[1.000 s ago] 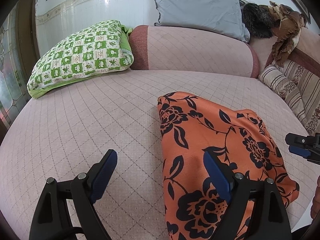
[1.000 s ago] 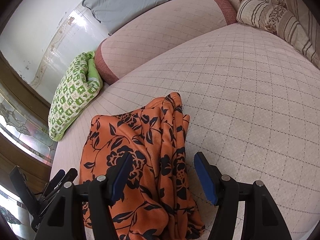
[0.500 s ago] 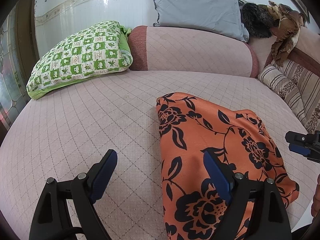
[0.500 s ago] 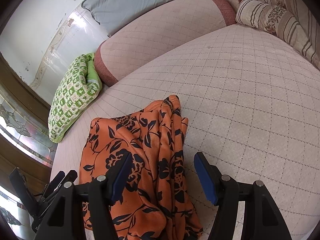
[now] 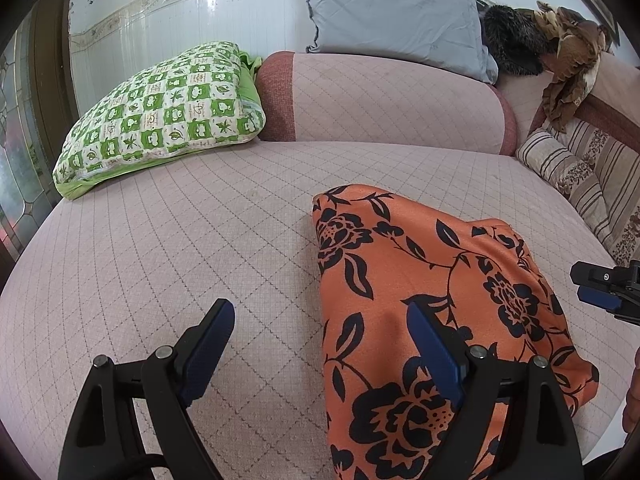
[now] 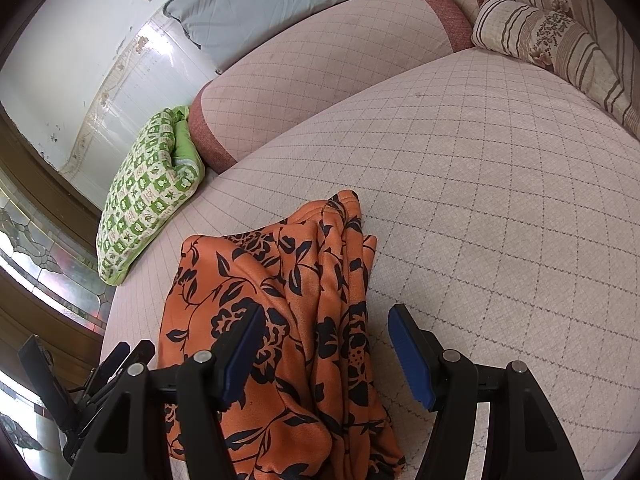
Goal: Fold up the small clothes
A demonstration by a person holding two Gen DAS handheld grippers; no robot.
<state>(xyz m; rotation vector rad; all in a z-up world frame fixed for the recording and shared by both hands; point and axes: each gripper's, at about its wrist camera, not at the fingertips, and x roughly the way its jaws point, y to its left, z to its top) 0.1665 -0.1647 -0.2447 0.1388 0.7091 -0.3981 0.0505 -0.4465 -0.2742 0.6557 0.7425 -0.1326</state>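
An orange garment with black flowers (image 5: 420, 280) lies folded in a thick bundle on the pink quilted sofa seat (image 5: 180, 248). It also shows in the right wrist view (image 6: 288, 320), with stacked folds along its right side. My left gripper (image 5: 320, 344) is open and empty above the garment's left edge. My right gripper (image 6: 326, 348) is open and empty above the garment's right folds. The right gripper also shows at the right edge of the left wrist view (image 5: 604, 288). The left gripper shows at the lower left of the right wrist view (image 6: 120, 364).
A green checked pillow (image 5: 160, 108) lies at the back left. A grey cushion (image 5: 392, 16) rests on the pink backrest (image 5: 392, 104). A striped cushion (image 5: 576, 176) and brown clothes (image 5: 568, 76) lie at the right. A stained-glass door (image 6: 48, 264) stands beyond the sofa's left end.
Both grippers have drawn back slightly from the garment. The garment lies still and both stay open.
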